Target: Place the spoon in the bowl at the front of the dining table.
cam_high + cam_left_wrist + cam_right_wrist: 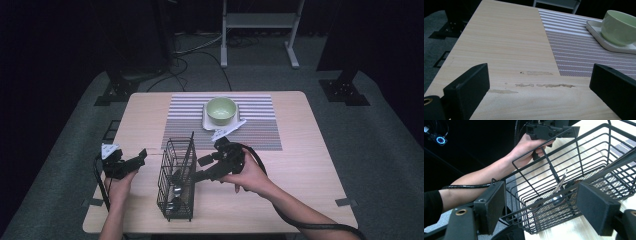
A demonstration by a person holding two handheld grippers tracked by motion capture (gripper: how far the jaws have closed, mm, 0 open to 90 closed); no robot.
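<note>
One wooden table [300,150] carries one striped placemat [260,135], one black wire basket [176,180], one white square plate [206,120] and one green bowl [221,110] seated on that plate. The basket stands upright near the table's front edge, between the two grippers, with dark utensils [557,199] lying at its bottom; their number cannot be determined. The left gripper [131,162] is held over bare tabletop left of the basket, jaws spread wide and gripping nothing. The right gripper [200,169] points at the basket's right side, jaws spread, the basket's rim between them in the right gripper view.
</note>
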